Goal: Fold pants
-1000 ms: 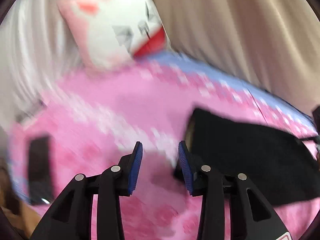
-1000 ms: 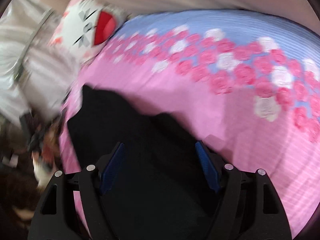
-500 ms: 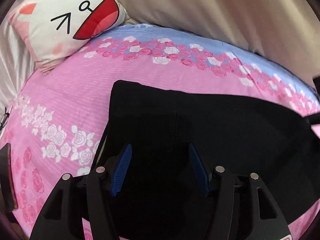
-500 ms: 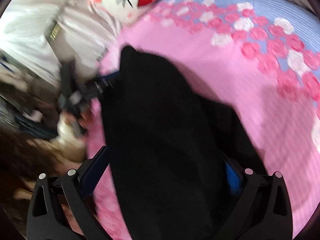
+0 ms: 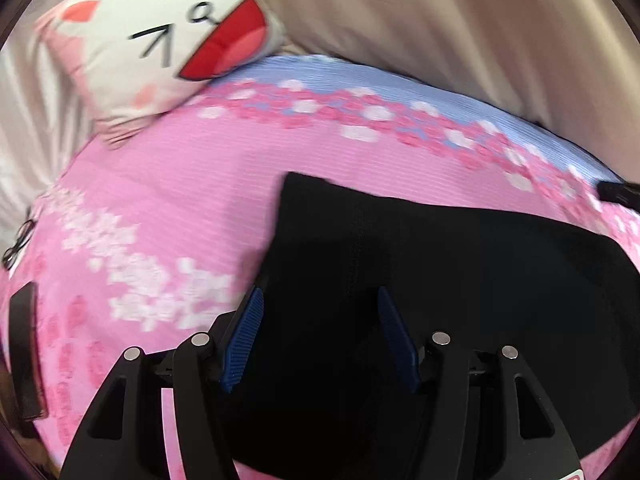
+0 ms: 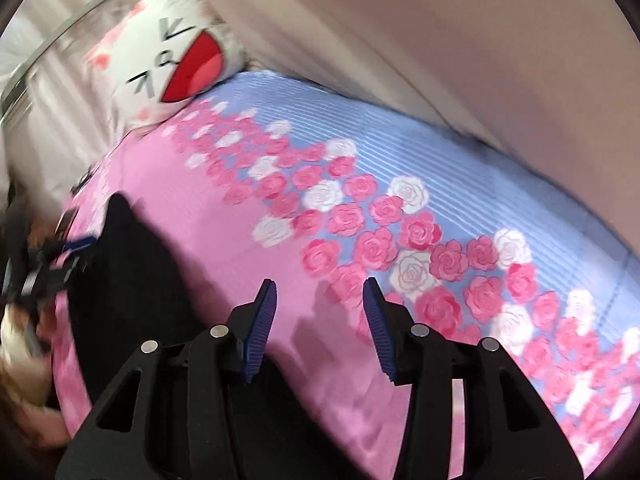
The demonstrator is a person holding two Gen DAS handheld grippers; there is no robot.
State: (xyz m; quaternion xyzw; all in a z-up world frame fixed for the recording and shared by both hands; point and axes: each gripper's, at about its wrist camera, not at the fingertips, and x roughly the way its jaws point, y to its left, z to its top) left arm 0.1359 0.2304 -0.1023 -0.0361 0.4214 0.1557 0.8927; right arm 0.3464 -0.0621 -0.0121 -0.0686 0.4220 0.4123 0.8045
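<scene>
Left hand-held gripper (image 5: 320, 336) spread, just widened, hovering over black pants (image 5: 440, 280), nothing pinched. Right hand-held gripper (image 6: 316, 320) spread too, narrowed a moment ago, only pink bedsheet (image 6: 248, 248) between pads; pants lying off to its left. Risk: grabbing a single layer, or sheet along with cloth, dragging the fold askew. Farther off, cartoon pillow (image 5: 160, 48), well clear.

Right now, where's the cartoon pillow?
In the left wrist view, the cartoon pillow sits upper left at the pink bedspread's far corner, beyond the black pants.
</scene>
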